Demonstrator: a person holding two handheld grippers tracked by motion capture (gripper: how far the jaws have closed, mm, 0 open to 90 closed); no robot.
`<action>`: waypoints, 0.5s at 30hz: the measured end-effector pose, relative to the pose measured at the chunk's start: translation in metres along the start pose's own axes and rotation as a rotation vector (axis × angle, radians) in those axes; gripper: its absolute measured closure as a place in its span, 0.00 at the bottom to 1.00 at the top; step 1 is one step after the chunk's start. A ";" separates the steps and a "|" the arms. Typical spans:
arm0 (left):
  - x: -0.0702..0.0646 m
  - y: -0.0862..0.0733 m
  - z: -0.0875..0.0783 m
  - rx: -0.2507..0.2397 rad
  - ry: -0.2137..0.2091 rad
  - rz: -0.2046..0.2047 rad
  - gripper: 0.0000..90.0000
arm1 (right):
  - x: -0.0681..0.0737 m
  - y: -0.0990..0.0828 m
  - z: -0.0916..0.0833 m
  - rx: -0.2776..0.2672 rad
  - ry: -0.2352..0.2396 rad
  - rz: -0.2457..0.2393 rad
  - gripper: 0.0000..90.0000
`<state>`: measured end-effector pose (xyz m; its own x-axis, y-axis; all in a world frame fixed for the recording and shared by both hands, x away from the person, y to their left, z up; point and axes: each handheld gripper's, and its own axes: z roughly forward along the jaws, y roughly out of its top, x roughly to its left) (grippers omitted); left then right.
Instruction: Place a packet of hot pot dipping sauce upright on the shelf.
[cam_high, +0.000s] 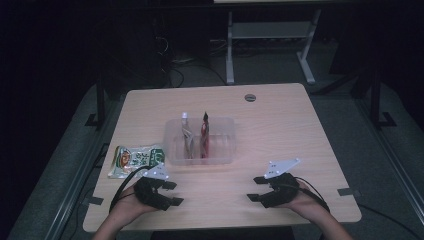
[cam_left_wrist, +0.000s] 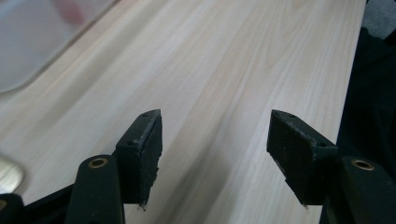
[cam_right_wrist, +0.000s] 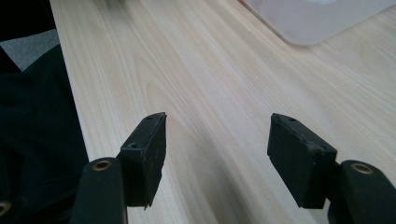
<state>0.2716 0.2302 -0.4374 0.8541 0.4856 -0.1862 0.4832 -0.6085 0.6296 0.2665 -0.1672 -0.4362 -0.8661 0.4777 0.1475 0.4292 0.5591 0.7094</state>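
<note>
snack packet (cam_high: 136, 160) lies flat, seemingly long axis left-right

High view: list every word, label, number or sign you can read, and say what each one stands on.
None can be read.
Green and white snack packet: print and a dark square code-like patch, too small and blurred to read.
Red sachet standing in the clear plastic container: markings blurred.
Pale sachet beside it: nothing legible.
Wooden table: no text.
</note>
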 end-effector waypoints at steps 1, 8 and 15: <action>0.003 -0.002 -0.005 0.001 0.013 0.001 0.40 | 0.001 -0.001 0.002 0.007 -0.001 -0.011 0.40; 0.014 -0.007 -0.023 -0.004 0.064 -0.010 0.41 | 0.002 -0.002 0.005 0.019 0.008 -0.008 0.40; 0.038 -0.010 -0.046 0.002 0.201 -0.084 0.53 | 0.000 -0.002 0.008 0.033 0.010 0.008 0.40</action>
<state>0.2901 0.2839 -0.4163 0.7556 0.6497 -0.0840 0.5514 -0.5616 0.6169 0.2677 -0.1631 -0.4434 -0.8650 0.4757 0.1599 0.4442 0.5773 0.6852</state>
